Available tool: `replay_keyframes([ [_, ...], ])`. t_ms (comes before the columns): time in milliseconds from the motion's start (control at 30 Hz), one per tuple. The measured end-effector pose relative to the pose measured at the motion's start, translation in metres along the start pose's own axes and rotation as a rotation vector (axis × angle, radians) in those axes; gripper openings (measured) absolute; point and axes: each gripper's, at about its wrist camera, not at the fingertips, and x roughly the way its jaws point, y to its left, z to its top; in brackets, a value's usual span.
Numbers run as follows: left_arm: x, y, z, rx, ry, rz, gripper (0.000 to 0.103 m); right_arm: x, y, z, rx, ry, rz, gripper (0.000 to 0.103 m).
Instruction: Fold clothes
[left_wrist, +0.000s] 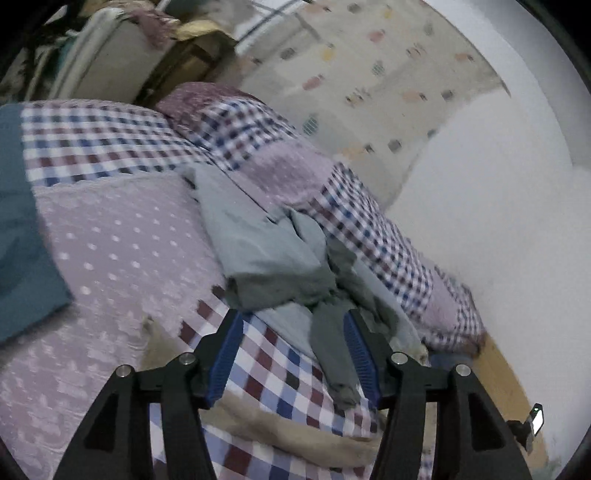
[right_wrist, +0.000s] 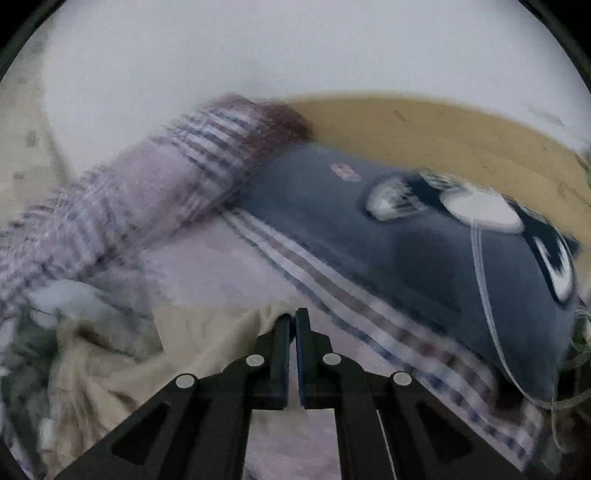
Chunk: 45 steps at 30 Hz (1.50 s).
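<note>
- Left gripper (left_wrist: 293, 328) gapes wide over a grey garment (left_wrist: 266, 254) on the quilt (left_wrist: 118, 236).
- Right gripper (right_wrist: 291, 321) is pinched closed on beige cloth (right_wrist: 207, 332) beside a dark pillow (right_wrist: 406, 258).

Ahead of my left fingers I count one crumpled grey garment (left_wrist: 273, 258), and to their left one folded teal cloth (left_wrist: 22, 236). Under them lies one beige garment (left_wrist: 295, 432), whose edge also sits at my right fingertips. Right of my right fingers sits one dark pillow (right_wrist: 424, 258). One patchwork quilt (left_wrist: 122, 236) underlies everything.
</note>
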Motion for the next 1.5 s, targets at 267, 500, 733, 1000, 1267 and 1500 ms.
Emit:
replay_keyframes([
  [267,0.016,-0.037,-0.028,0.113,0.064,-0.010,0.061,0.014,-0.069,-0.081,0.153,0.155,-0.003,0.045],
  [500,0.033,-0.069,-0.059,0.209,0.164,-0.065,0.066,-0.019,-0.079,-0.143,0.166,0.083,0.063,0.055],
  [733,0.048,-0.122,-0.113,0.454,0.318,-0.156,0.076,-0.041,-0.049,-0.146,0.076,-0.019,0.154,0.062],
  [1000,0.066,-0.160,-0.150,0.520,0.399,-0.212,0.077,-0.030,0.003,-0.161,-0.007,0.065,0.327,0.069],
  [1267,0.111,-0.187,-0.132,0.435,0.442,-0.264,0.083,-0.017,0.018,-0.164,-0.036,0.119,0.407,0.069],
  [1500,0.203,-0.224,-0.145,0.538,0.555,-0.159,0.082,0.003,0.018,-0.161,0.023,0.186,0.457,0.069],
])
